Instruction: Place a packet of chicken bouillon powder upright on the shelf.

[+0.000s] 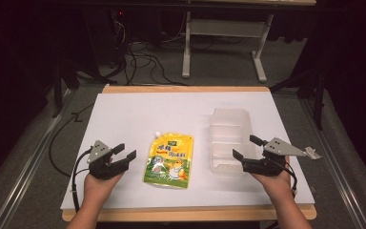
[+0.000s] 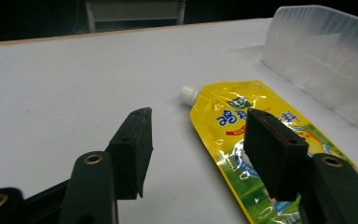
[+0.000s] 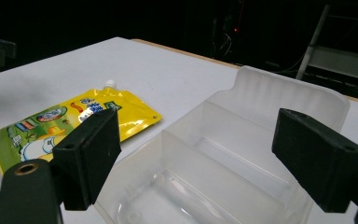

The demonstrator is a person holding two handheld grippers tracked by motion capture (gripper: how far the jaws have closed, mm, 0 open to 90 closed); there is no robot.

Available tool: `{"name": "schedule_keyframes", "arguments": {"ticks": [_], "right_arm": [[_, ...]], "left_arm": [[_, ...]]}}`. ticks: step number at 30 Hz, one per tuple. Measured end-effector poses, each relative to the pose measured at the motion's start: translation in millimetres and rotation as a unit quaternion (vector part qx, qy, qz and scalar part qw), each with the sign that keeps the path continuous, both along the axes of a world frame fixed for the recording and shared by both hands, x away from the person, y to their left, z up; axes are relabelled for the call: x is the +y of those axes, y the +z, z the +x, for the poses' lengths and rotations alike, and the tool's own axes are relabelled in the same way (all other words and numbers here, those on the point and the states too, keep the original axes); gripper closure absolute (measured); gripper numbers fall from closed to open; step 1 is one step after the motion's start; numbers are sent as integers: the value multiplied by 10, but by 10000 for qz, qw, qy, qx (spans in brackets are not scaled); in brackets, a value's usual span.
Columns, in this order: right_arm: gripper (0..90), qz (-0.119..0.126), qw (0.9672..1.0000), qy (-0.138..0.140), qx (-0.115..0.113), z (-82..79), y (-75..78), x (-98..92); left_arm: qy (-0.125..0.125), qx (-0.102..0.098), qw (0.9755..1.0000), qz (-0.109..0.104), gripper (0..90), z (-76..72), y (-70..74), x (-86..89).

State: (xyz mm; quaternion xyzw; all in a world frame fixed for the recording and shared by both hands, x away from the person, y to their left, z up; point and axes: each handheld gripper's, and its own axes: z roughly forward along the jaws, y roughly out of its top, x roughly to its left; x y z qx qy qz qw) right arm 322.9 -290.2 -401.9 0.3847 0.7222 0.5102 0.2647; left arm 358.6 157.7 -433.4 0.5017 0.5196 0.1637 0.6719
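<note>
A white worktop [image 1: 124, 109] seen from above, with a person's two hands coming in from the bottom edge, each holding a black gripper. A yellow spouted pouch [image 1: 169, 161] lies flat near the middle, its white cap [image 2: 188, 94] pointing away from the person. A clear plastic tray [image 1: 228, 138] with cross dividers sits to its right, apart from it. The left gripper [image 1: 124, 153] rests just left of the pouch with its jaws open and empty; the right gripper [image 1: 245, 148] sits at the tray's near right corner, jaws also open and empty.

Risks, as a judgement: the pouch is flat, glossy and soft, so jaws closing on its edge may slip off or only crease the film, and a pinch at one corner would let the contents sag and swing. The tray looks light and unheld, so a nudge could push it across the worktop. The pouch may bridge the dividers instead of lying inside.

Hard to make out: the pouch's print is too blurred to read. The tray's clear walls blend into the white surface, so its near rim is uncertain, and the room beyond is dark
</note>
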Motion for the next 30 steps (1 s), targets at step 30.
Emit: {"name": "schedule_keyframes", "arguments": {"ticks": [30], "right_arm": [[159, 0, 9998, 183, 21, 8, 0, 21]], "left_arm": [[-79, 389, 9991, 150, 328, 471, 107, -468]]}}
